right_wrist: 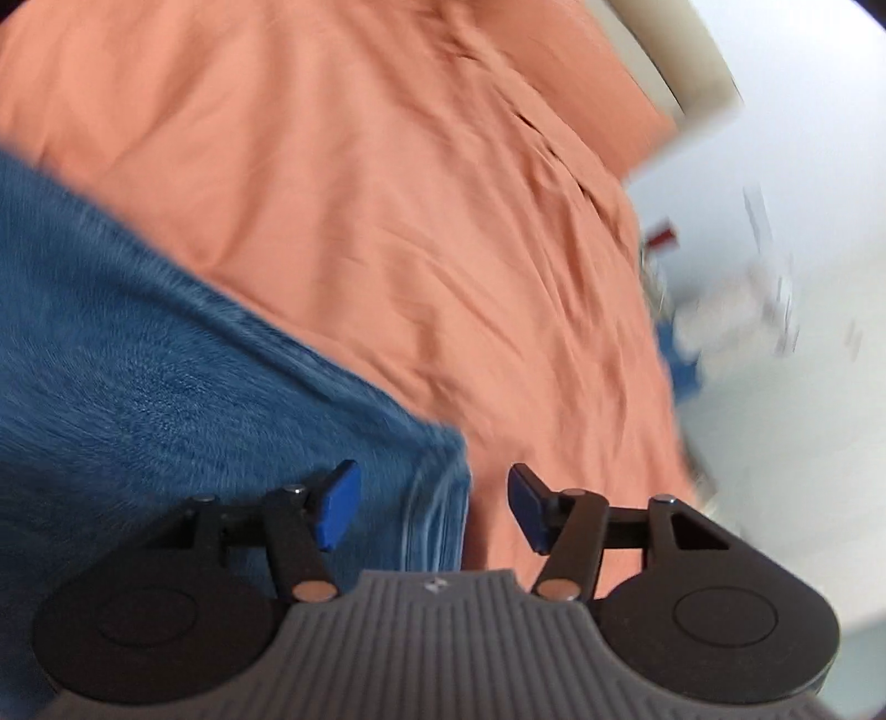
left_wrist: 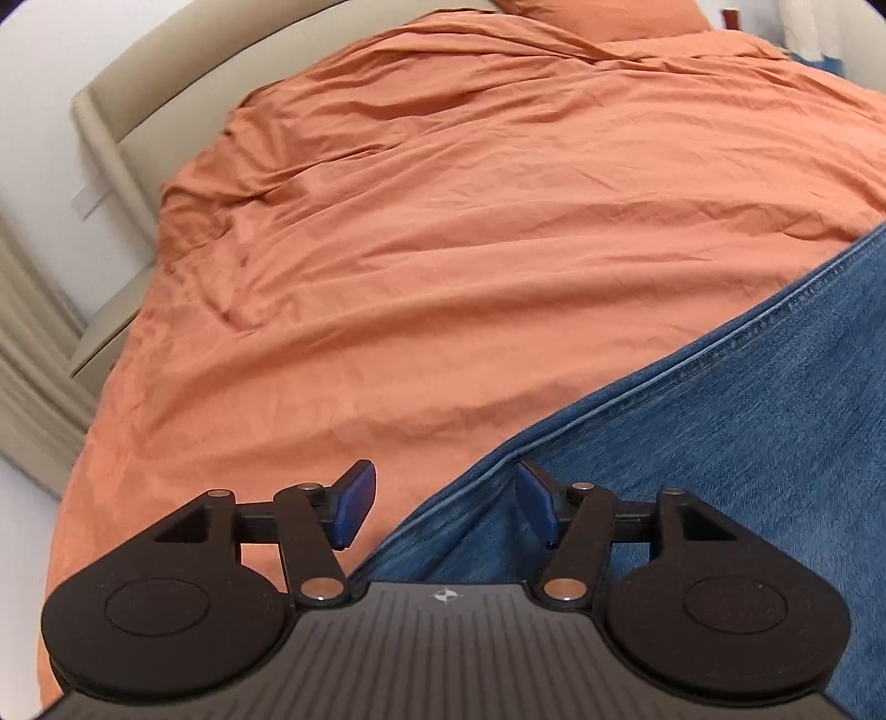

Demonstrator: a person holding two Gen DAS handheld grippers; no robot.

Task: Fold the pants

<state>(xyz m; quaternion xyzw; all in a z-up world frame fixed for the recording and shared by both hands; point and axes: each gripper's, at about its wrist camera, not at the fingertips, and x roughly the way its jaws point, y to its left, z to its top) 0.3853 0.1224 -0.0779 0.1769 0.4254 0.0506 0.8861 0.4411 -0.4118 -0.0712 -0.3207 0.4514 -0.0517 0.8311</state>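
Blue denim pants [left_wrist: 720, 432] lie flat on the orange bedcover [left_wrist: 443, 249]. In the left wrist view they fill the lower right, with a stitched side seam running diagonally. My left gripper [left_wrist: 446, 507] is open and empty, hovering over that seam edge. In the right wrist view the pants [right_wrist: 138, 387] fill the left, and a hemmed corner lies just ahead of the fingers. My right gripper [right_wrist: 434, 509] is open and empty above that corner. This view is motion-blurred.
The orange bedcover [right_wrist: 415, 194] spreads well beyond the pants. A beige bed frame [left_wrist: 127, 111] and headboard run along the far left, with an orange pillow [left_wrist: 603, 16] at the top. The bed edge and white floor [right_wrist: 775, 415] with blurred clutter lie to the right.
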